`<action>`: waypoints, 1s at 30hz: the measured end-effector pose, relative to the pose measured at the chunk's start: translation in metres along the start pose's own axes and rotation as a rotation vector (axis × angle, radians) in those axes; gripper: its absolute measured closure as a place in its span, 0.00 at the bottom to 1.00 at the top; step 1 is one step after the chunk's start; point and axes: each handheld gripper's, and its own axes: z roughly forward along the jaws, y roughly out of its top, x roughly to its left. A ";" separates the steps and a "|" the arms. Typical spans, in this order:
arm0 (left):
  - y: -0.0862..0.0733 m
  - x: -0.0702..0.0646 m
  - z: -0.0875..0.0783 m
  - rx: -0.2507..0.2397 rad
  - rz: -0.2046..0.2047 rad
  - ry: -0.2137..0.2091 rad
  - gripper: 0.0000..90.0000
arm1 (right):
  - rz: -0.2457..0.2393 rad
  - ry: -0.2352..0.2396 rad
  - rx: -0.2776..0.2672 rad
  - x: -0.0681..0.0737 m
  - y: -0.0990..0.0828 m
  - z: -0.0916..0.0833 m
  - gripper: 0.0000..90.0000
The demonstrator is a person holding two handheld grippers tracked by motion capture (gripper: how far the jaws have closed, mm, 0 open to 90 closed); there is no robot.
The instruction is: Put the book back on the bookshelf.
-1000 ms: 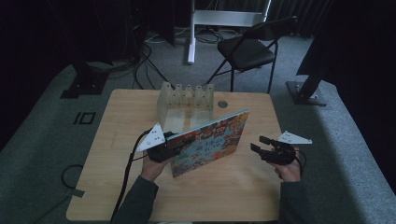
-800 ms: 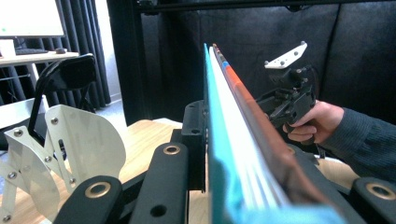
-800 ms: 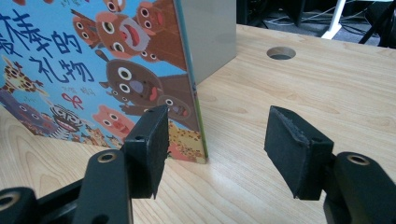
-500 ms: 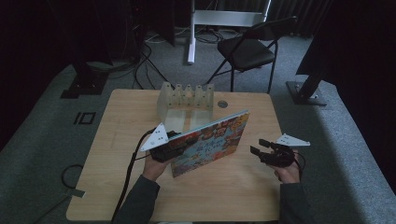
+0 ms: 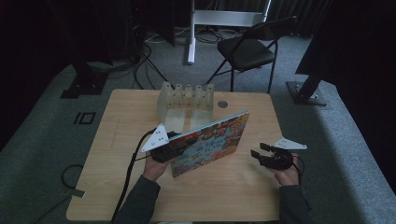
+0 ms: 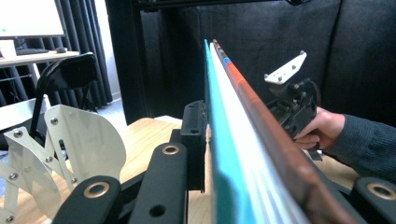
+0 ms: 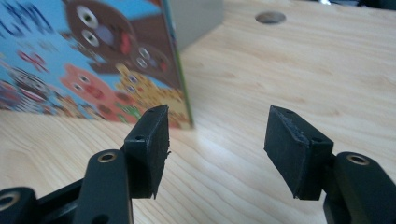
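A colourful picture book [image 5: 212, 139] with cartoon animals on its cover stands tilted on edge above the wooden table [image 5: 116, 186]. My left gripper [image 5: 180, 143] is shut on the book's left edge, and its jaws have just closed a little further on it. In the left gripper view the book [image 6: 236, 140] runs away edge-on between the jaws of my left gripper [image 6: 210, 136]. My right gripper [image 5: 259, 150] hovers open just right of the book, with nothing between its fingers. The right gripper view has the cover [image 7: 93, 60] to the left of my right gripper [image 7: 217, 149].
A clear slotted rack [image 5: 186, 100] stands at the table's far middle, just behind the book. A small round hole [image 5: 222, 104] lies in the tabletop beside it. A black folding chair [image 5: 247, 49] and stand legs are on the floor beyond the table.
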 end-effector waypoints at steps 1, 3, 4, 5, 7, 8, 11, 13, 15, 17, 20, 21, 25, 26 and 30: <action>0.000 0.000 0.000 -0.004 -0.008 -0.004 0.88 | -0.003 -0.012 0.007 -0.001 -0.002 0.001 0.44; 0.000 -0.001 0.000 -0.004 -0.006 -0.001 0.89 | -0.006 -0.032 0.022 -0.001 -0.006 0.002 0.44; 0.000 -0.001 0.000 -0.003 -0.004 -0.002 0.89 | -0.011 -0.045 0.030 -0.001 -0.008 0.002 0.44; 0.000 -0.002 0.000 -0.003 -0.004 -0.001 0.89 | -0.012 -0.056 0.039 -0.002 -0.010 0.003 0.44; 0.000 -0.002 0.000 -0.003 -0.004 -0.002 0.89 | -0.012 -0.065 0.045 -0.002 -0.012 0.004 0.44; 0.000 -0.002 0.000 -0.003 -0.004 -0.002 0.89 | -0.016 -0.073 0.051 -0.003 -0.013 0.005 0.44; 0.000 -0.005 0.000 -0.002 -0.001 0.001 0.89 | -0.023 -0.104 0.075 -0.004 -0.019 0.009 0.44; 0.000 -0.006 0.000 -0.003 0.000 0.003 0.89 | -0.026 -0.119 0.086 -0.005 -0.021 0.011 0.44; 0.000 -0.008 0.000 -0.003 0.003 0.010 0.89 | -0.028 -0.136 0.099 -0.006 -0.023 0.013 0.44; 0.000 -0.010 0.000 -0.001 0.005 0.013 0.89 | -0.030 -0.150 0.113 -0.006 -0.025 0.015 0.44; 0.001 -0.011 0.000 0.000 0.006 0.017 0.90 | -0.028 -0.164 0.124 -0.008 -0.028 0.017 0.43; 0.001 -0.011 0.000 0.000 0.005 0.016 0.90 | -0.031 -0.170 0.127 -0.008 -0.028 0.018 0.43; 0.001 -0.013 0.000 0.001 0.008 0.020 0.90 | -0.032 -0.181 0.147 -0.008 -0.030 0.022 0.41; 0.001 -0.013 0.000 0.001 0.008 0.020 0.90 | -0.033 -0.185 0.153 -0.008 -0.031 0.023 0.40; 0.001 -0.016 0.000 0.001 0.013 0.026 0.90 | -0.029 -0.192 0.164 -0.009 -0.032 0.025 0.38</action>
